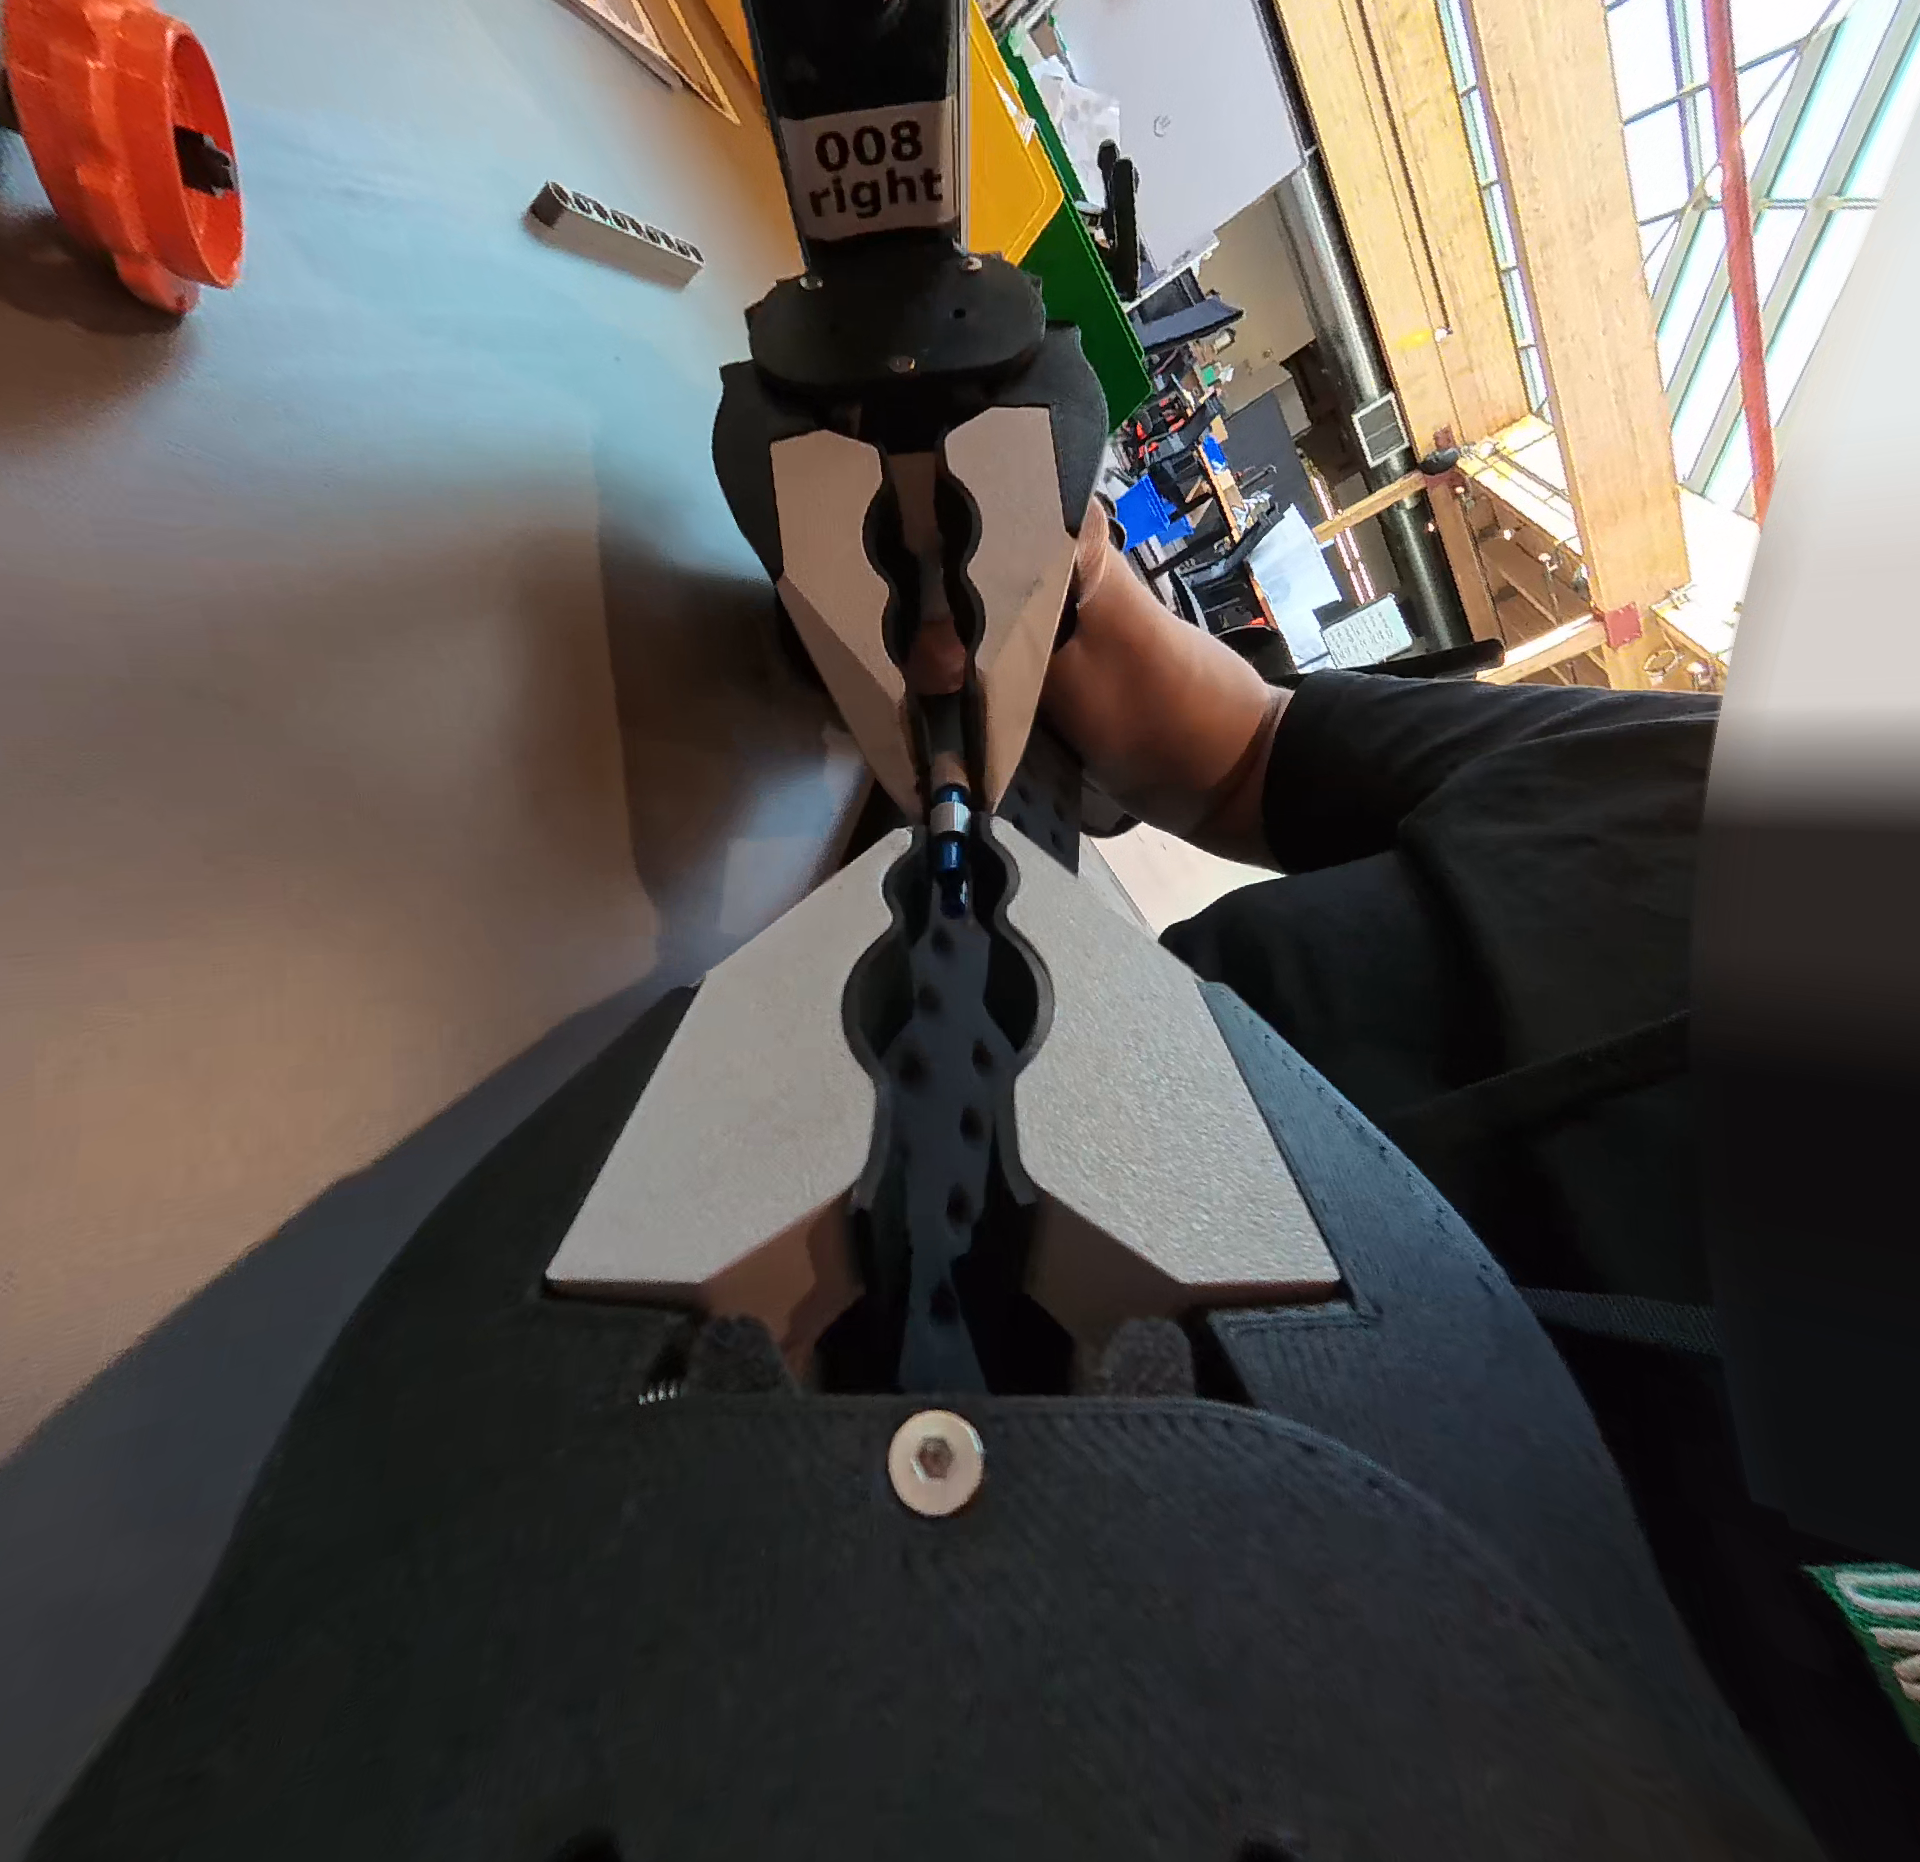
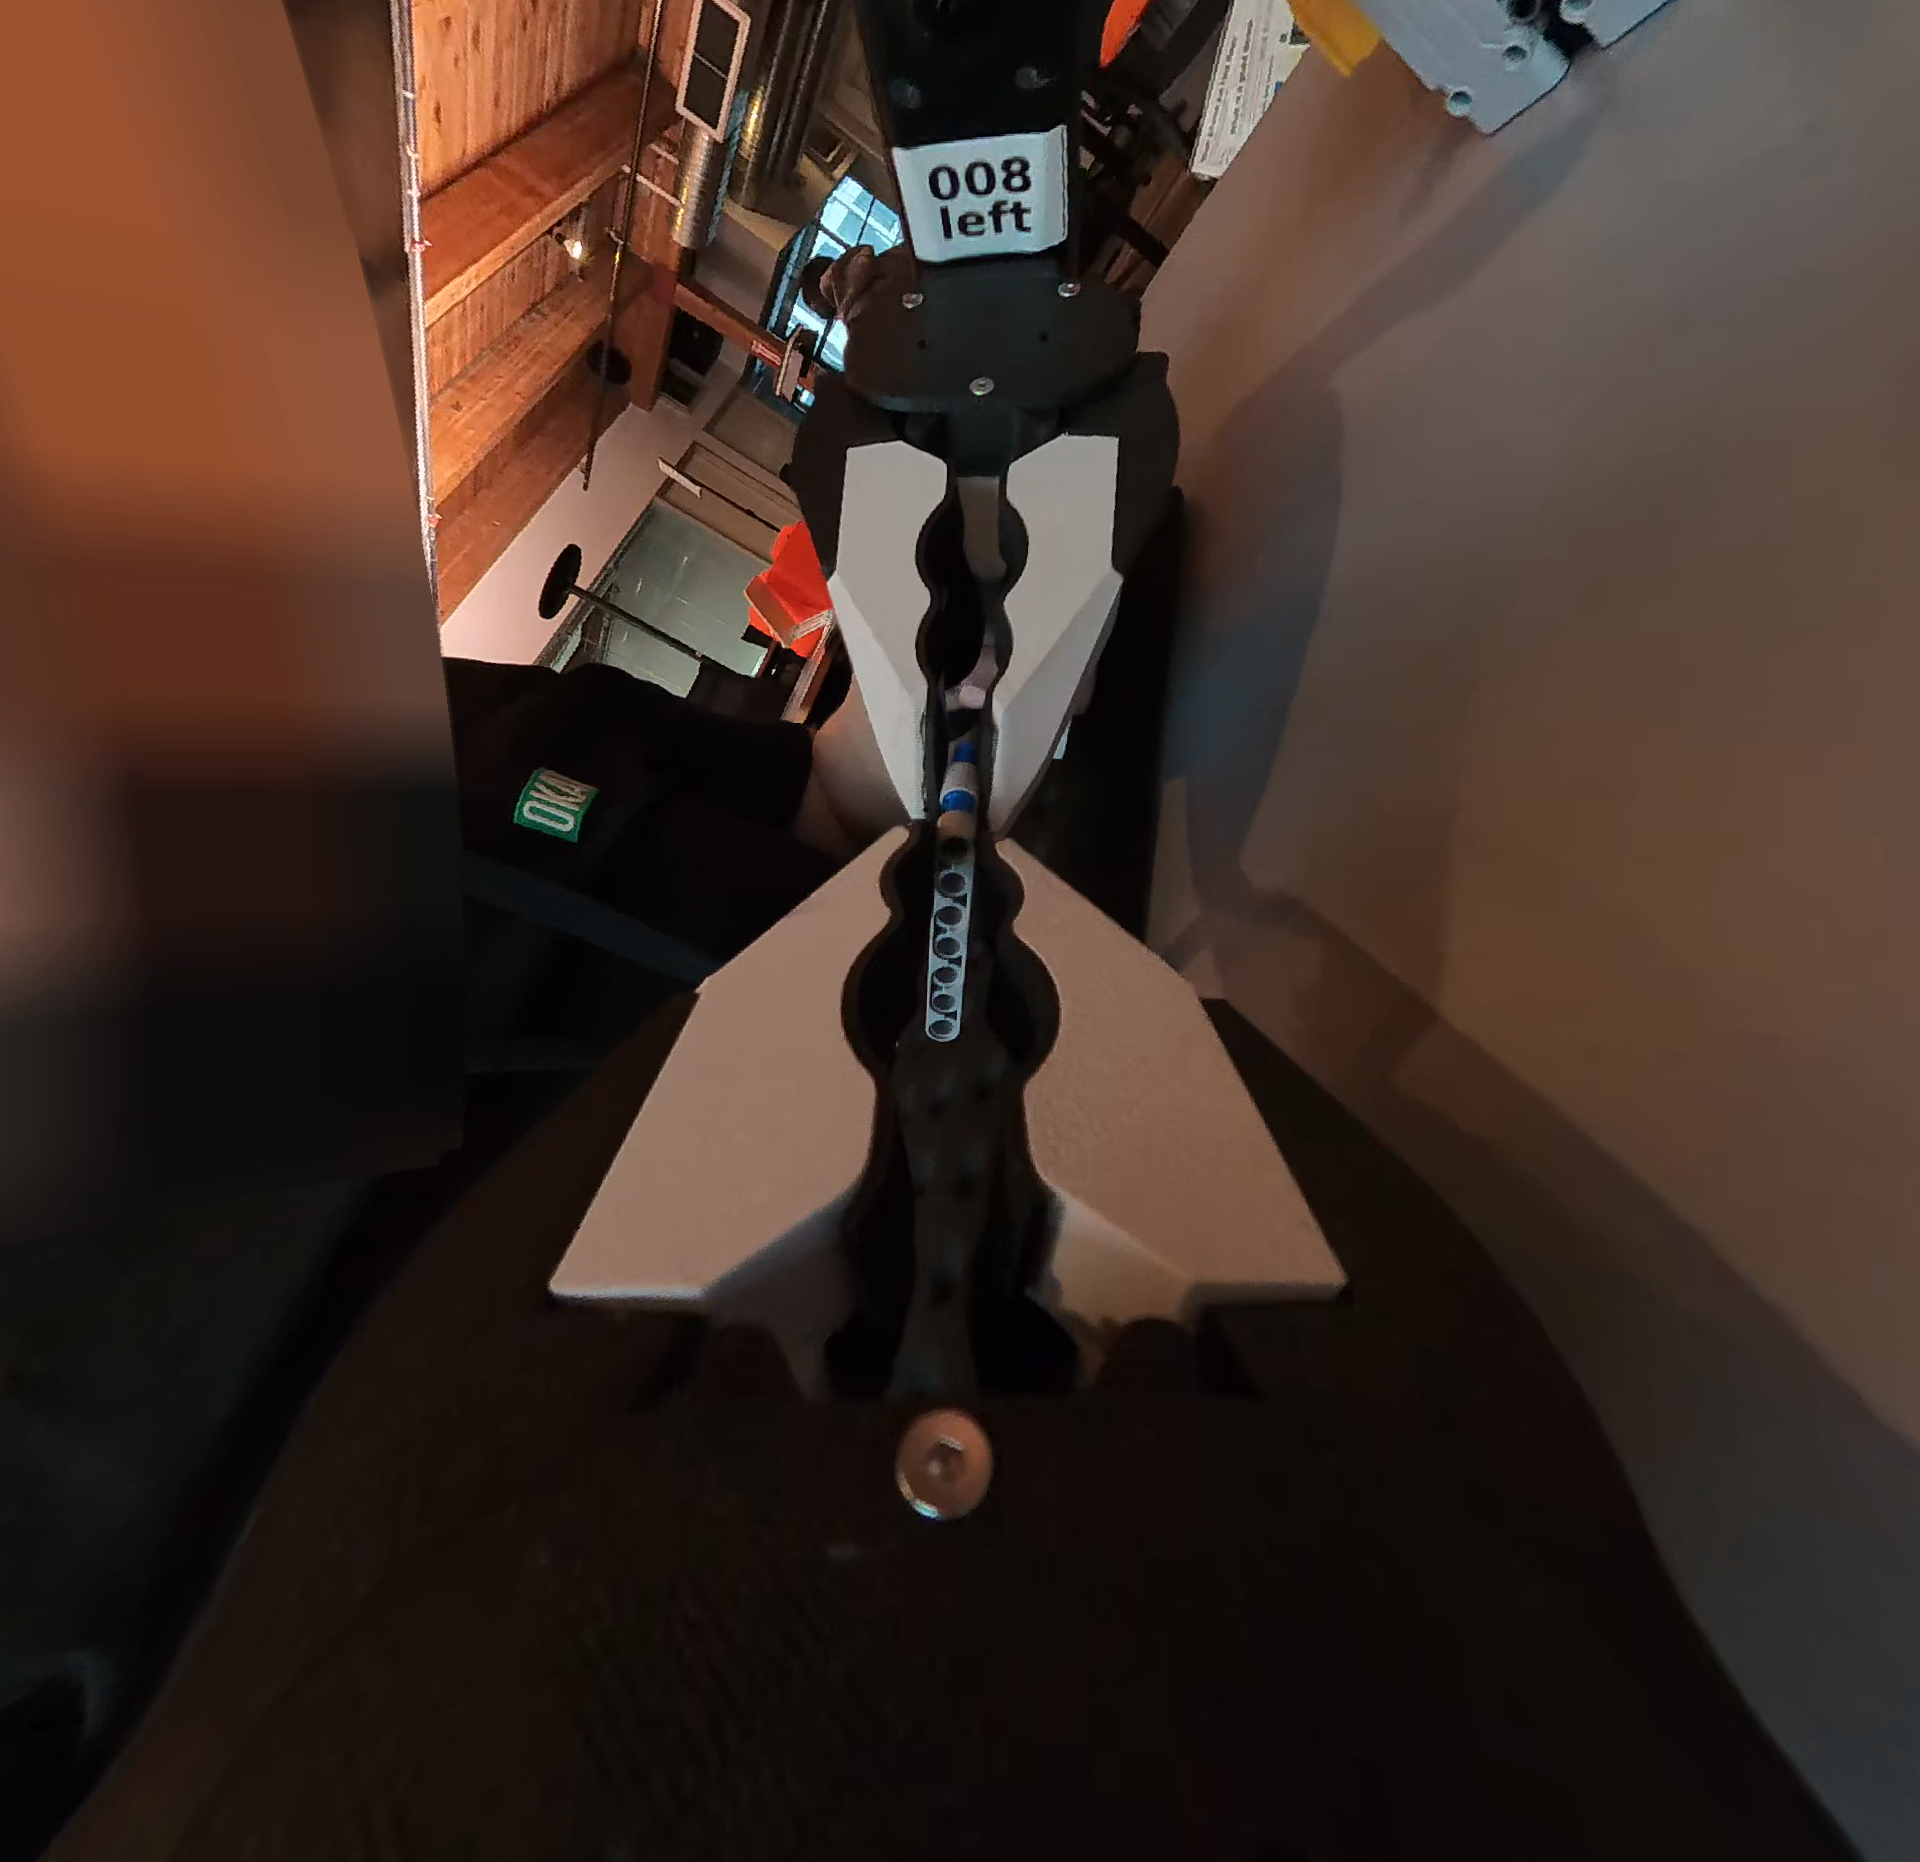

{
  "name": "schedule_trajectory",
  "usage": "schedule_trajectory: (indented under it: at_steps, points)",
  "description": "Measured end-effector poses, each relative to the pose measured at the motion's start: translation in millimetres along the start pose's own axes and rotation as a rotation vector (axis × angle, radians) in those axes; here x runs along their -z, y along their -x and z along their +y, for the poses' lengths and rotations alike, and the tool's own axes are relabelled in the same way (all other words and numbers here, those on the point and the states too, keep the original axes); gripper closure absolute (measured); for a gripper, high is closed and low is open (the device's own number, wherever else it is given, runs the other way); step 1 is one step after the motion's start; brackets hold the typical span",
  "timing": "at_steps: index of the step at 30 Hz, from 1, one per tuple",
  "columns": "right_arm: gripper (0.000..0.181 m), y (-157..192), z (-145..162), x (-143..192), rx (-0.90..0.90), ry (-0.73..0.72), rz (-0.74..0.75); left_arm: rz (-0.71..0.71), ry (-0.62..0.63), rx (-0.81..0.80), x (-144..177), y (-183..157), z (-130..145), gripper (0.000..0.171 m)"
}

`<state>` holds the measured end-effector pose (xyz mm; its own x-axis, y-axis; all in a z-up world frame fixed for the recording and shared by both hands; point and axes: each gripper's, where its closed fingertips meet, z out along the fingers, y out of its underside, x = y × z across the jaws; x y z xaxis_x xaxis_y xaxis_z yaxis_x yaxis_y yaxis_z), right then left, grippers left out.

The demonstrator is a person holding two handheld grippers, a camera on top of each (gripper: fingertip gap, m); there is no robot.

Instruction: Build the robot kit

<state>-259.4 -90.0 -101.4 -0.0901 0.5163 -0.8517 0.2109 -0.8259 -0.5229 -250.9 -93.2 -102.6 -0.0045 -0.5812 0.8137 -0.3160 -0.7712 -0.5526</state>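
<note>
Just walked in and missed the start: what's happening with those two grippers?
A person holds both grippers tip to tip above the table. The left gripper has its jaws closed on a small blue pin. The right gripper grips a grey holed beam. Pin and beam meet end to end between them.

Orange part (image 1: pixel 125 119) cut off at the left edge (grey block (image 2: pixel 1496 15) likewise, top).
</note>
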Motion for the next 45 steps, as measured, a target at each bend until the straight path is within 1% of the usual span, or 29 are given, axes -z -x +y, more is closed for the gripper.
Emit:
schedule_trajectory:
  at_steps: [4, 7, 14, 18, 22, 25, 31, 33, 38, 42, 45]
  points:
    - [0.177, 0.4, -1.8, -0.5, 0.004, -0.016, 0.002, 0.002, -0.023, 0.0, 1.5, -0.3, -2.5, 0.166]
    - [0.177, -1.4, -6.8, -0.2, 0.026, -0.056, 0.028, -0.012, -0.064, 0.002, 4.0, 1.6, -7.5, 0.166]
    - [0.177, -2.3, -27.4, -0.4, 0.037, -0.2, 0.05, -0.028, -0.209, 0.001, 15.0, 3.4, -25.0, 0.166]
    - [0.177, -3.9, -36.4, -0.5, 0.038, -0.255, 0.069, -0.046, -0.271, -0.004, 20.0, 5.2, -32.3, 0.165]
    - [0.177, -7.1, -46.0, 1.0, 0.012, -0.32, 0.088, -0.085, -0.336, -0.013, 24.5, 8.6, -40.7, 0.165]
    - [0.177, -6.7, -52.2, 2.2, -0.03, -0.374, 0.069, -0.093, -0.383, -0.018, 27.1, 8.5, -46.3, 0.166]
    - [0.177, 0.0, -58.9, 3.3, -0.024, -0.43, 0.032, -0.024, -0.441, 0.009, 30.3, 2.8, -53.1, 0.165]
    - [0.177, 0.2, -59.4, 3.5, -0.017, -0.435, 0.034, -0.026, -0.445, 0.004, 30.3, 2.8, -53.6, 0.165]
    - [0.177, -2.5, -58.8, 4.1, 0.013, -0.432, 0.078, -0.089, -0.446, -0.037, 29.1, 5.2, -52.8, 0.165]
    - [0.176, 1.0, -59.1, 3.2, 0.02, -0.431, 0.047, -0.04, -0.45, -0.013, 29.8, 2.0, -53.1, 0.165]
    - [0.176, -0.3, -59.3, 3.3, 0.013, -0.433, 0.043, -0.04, -0.451, -0.002, 29.8, 3.3, -53.2, 0.165]
